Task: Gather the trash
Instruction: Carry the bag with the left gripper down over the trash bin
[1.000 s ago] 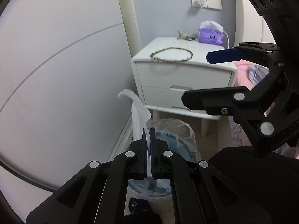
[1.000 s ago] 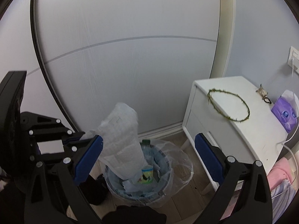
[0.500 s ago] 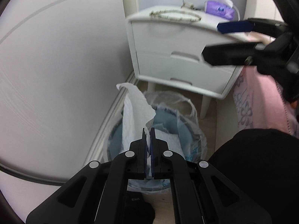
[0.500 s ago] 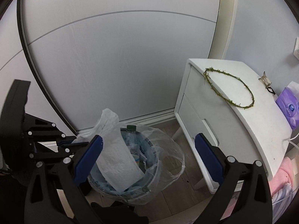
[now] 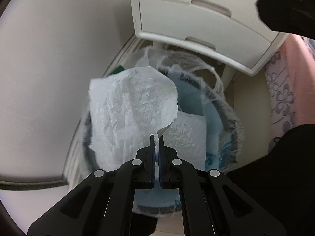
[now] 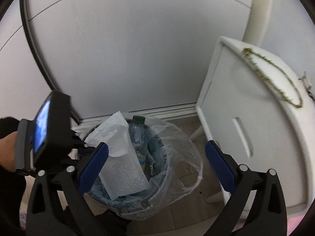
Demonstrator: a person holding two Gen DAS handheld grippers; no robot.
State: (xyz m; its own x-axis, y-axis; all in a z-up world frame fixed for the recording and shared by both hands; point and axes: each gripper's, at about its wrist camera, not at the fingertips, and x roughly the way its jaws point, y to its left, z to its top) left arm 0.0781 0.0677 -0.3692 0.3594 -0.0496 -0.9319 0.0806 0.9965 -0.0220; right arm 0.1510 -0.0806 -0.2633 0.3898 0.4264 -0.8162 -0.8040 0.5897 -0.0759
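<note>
My left gripper [image 5: 156,137] is shut on the edge of a white paper towel [image 5: 130,110] that hangs down into a round blue trash bin [image 5: 198,102] lined with a clear plastic bag. In the right wrist view the paper towel [image 6: 122,157] stands in the bin [image 6: 157,188] beside a clear bottle with a green cap [image 6: 138,129]. The left gripper shows at the bin's left [image 6: 82,147]. My right gripper [image 6: 156,166] is wide open and empty above the bin.
A white two-drawer nightstand [image 5: 196,15] stands just behind the bin, with a green wreath [image 6: 275,74] on top. A pale sliding door [image 6: 128,49] runs along the left. Pink bedding [image 5: 285,82] lies on the right. Wooden floor [image 6: 185,212] surrounds the bin.
Both grippers have moved down and closer to the bin. The paper towel in my left gripper has sunk deeper into the bin. The right gripper stays open.
</note>
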